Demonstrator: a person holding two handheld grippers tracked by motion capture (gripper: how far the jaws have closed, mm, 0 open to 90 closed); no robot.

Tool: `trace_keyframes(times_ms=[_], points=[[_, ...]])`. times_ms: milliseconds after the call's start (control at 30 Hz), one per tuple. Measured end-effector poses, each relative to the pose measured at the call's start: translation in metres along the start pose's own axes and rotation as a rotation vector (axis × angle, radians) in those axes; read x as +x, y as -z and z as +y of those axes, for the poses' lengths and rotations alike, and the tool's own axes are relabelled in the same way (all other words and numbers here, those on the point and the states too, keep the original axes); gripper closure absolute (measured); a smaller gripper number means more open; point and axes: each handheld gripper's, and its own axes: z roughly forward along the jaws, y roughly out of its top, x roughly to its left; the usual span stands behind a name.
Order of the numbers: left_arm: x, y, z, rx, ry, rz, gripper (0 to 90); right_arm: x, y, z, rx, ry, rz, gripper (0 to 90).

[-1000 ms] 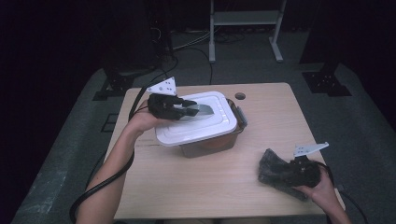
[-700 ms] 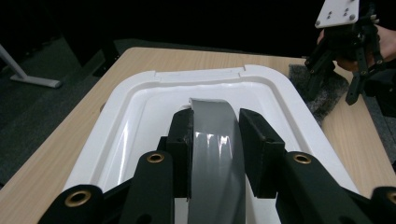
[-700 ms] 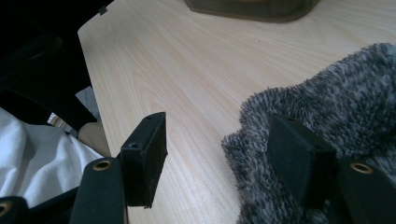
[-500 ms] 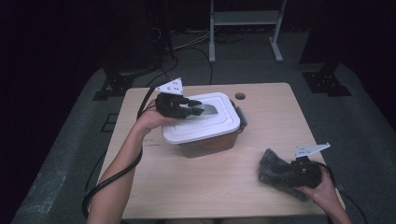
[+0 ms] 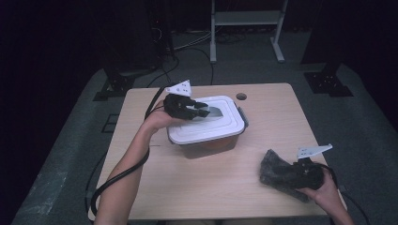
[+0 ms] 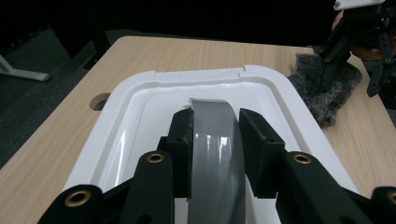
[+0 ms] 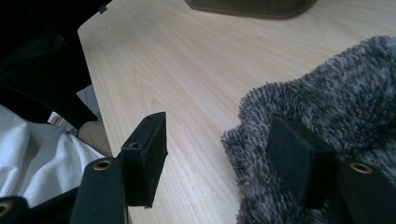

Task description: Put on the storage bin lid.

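Note:
A white lid [image 5: 206, 124] with a grey arched handle [image 6: 212, 154] lies on a dark translucent box [image 5: 211, 144] at the middle of the wooden table [image 5: 197, 187]. My left gripper [image 5: 202, 111] reaches in from the left and is shut on that handle, one jaw on each side of it [image 6: 215, 119]. At the front right a grey fuzzy cloth [image 5: 274, 171] lies on the table. My right gripper [image 5: 288, 177] rests there open [image 7: 219, 123]. One of its jaws sits on the cloth [image 7: 336, 93]; the other stands over bare wood.
A round cable hole [image 5: 241, 96] is in the table behind the box. The table's right and front edges run close to the right hand. A metal stand [image 5: 244, 28] and cables are on the floor beyond the table. White fabric [image 7: 42, 149] shows below the table edge.
My left gripper has carried the lid to the right and down, and the lid now sits level over the box. The right gripper and the cloth have stayed put.

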Motion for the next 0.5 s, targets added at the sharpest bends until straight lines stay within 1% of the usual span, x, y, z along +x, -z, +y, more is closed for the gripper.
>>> trace_keyframes(times_ms=[33, 100, 133, 367, 500], points=[[0.0009, -0.0032, -0.0007, 0.001, 0.005, -0.003, 66.8, -0.0001, 0.0002, -0.0002, 0.000, 0.000, 0.001, 36.9], [0.0012, -0.0044, -0.0011, -0.003, 0.006, -0.006, 66.8, 0.0000, 0.0001, -0.0003, 0.002, 0.000, 0.001, 36.9], [0.0021, -0.0069, -0.0027, 0.005, 0.004, -0.005, 66.8, 0.0000, 0.0001, -0.0003, 0.002, 0.000, 0.001, 36.8], [0.0048, -0.0107, -0.0078, 0.021, 0.019, -0.004, 66.8, -0.0001, 0.0004, -0.0005, 0.002, 0.002, 0.004, 36.8], [0.0057, -0.0130, -0.0086, 0.027, 0.018, -0.007, 66.8, 0.0003, 0.0005, -0.0007, 0.003, 0.002, 0.003, 36.8]])
